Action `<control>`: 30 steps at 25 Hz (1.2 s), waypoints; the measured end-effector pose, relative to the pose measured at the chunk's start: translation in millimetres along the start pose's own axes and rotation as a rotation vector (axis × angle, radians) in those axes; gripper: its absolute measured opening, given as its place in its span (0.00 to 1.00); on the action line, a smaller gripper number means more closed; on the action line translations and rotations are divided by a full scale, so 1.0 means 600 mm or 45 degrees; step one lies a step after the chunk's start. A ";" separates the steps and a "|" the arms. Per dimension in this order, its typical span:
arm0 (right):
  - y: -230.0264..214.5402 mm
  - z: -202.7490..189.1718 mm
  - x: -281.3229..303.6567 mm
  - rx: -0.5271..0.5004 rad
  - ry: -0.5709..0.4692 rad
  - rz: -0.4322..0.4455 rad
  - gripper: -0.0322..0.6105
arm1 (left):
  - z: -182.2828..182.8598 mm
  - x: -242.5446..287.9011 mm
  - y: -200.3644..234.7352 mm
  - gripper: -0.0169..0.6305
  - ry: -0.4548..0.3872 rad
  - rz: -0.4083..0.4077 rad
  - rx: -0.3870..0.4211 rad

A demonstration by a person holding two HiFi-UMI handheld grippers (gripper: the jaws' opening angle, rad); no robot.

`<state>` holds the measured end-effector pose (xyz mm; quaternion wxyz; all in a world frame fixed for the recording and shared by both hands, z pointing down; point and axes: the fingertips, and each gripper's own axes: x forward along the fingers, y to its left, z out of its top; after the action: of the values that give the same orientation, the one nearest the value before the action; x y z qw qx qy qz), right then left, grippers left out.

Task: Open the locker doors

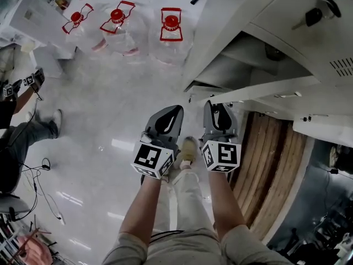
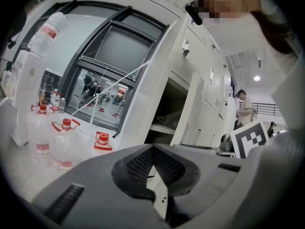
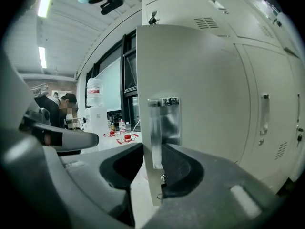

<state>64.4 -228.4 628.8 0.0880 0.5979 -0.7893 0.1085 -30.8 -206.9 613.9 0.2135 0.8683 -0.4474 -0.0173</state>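
Note:
A bank of white lockers (image 1: 309, 43) runs along the right. One locker door (image 1: 265, 93) stands swung out, and I see its thin top edge from above. My right gripper (image 1: 213, 104) is at that door's free end. In the right gripper view the door (image 3: 205, 89) with its clear handle strip (image 3: 164, 123) sits between the jaws, and my right gripper (image 3: 153, 175) is shut on its edge. My left gripper (image 1: 177, 110) hovers just left of it, shut and empty (image 2: 152, 149). It faces an open compartment (image 2: 167, 113) with a shelf inside.
Three big water bottles with red caps (image 1: 171, 32) stand on the floor ahead. A seated person (image 1: 16, 131) and cables (image 1: 38, 175) are at the left. Wooden slats (image 1: 270, 164) lie at the right. Keys hang in a locker lock (image 1: 314, 16). Another person (image 2: 245, 109) stands beyond the lockers.

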 end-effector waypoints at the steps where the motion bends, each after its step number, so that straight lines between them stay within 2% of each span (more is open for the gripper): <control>1: -0.001 -0.001 -0.005 -0.004 0.002 -0.002 0.23 | 0.000 -0.002 -0.001 0.02 0.003 -0.005 0.004; 18: -0.018 -0.027 -0.111 -0.085 0.021 0.045 0.24 | 0.005 -0.016 -0.023 0.02 0.039 -0.076 0.041; 30: -0.055 -0.047 -0.195 -0.045 0.031 -0.024 0.25 | 0.005 -0.013 -0.050 0.02 0.063 -0.132 0.078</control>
<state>128.0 -121.2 626.9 0.1091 0.6024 -0.7842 0.1011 -13.0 -186.8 598.3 0.1964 0.8966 -0.3967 0.0067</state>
